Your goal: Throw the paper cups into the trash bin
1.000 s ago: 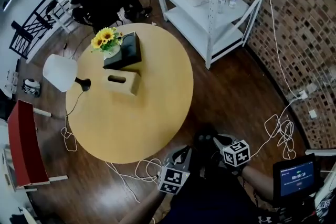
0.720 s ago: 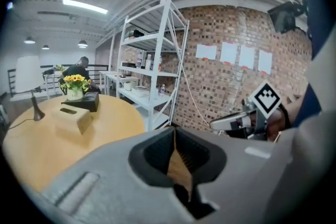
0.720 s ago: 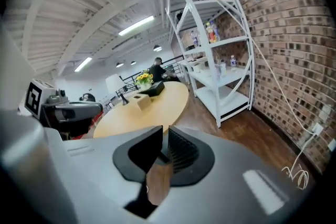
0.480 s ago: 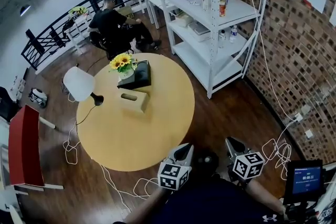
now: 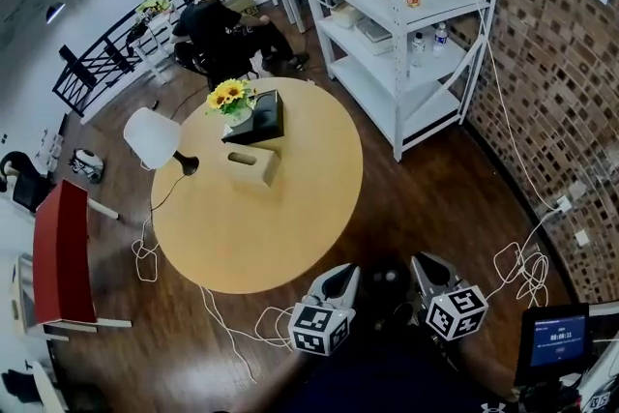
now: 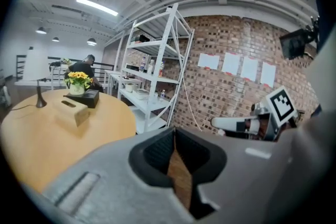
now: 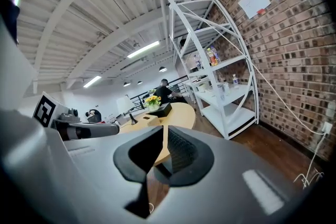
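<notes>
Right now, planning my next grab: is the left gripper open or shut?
Shut: the left gripper has its fingers together, nothing between them.

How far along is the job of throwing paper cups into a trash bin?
Done: I can't tell, because no cup or bin shows in any view. In hand: nothing. The left gripper is shut and empty, the right gripper is slightly open and empty. The table holds sunflowers, a tissue box and a lamp. Left: unclear.

Matt light wooden table (image 5: 253,229), glossy dark wood floor (image 5: 426,193), rough brick wall (image 5: 561,82).
</notes>
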`<act>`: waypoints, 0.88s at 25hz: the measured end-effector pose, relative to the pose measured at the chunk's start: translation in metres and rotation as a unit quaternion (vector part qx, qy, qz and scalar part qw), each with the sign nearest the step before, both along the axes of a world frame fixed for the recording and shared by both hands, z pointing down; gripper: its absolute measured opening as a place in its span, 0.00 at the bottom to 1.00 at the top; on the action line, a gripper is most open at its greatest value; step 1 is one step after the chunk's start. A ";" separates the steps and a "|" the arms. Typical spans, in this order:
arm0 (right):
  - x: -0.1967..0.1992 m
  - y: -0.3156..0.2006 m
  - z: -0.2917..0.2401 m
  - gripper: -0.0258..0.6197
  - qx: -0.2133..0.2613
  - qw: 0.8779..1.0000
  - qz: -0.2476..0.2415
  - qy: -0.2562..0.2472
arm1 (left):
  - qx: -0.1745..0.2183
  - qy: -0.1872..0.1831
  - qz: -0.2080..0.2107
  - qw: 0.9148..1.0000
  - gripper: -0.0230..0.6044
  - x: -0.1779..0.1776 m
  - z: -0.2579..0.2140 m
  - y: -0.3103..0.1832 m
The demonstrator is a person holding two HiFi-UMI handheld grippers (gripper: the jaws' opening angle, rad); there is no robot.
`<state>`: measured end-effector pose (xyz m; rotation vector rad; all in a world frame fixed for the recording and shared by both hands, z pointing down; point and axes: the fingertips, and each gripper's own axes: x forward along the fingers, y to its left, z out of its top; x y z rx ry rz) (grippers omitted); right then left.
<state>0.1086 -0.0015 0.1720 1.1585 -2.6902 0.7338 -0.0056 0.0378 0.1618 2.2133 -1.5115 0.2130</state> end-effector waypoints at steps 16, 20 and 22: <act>0.011 0.137 0.009 0.06 0.003 1.000 0.005 -0.005 | 0.033 0.029 0.016 0.999 0.06 0.025 -0.002 0.142; -0.008 0.223 0.014 0.06 0.008 1.000 -0.014 0.008 | 0.018 0.064 0.001 0.998 0.06 0.007 0.010 0.223; -0.012 0.260 0.015 0.06 0.013 1.000 -0.017 0.018 | 0.015 0.071 0.008 0.997 0.05 0.008 0.012 0.259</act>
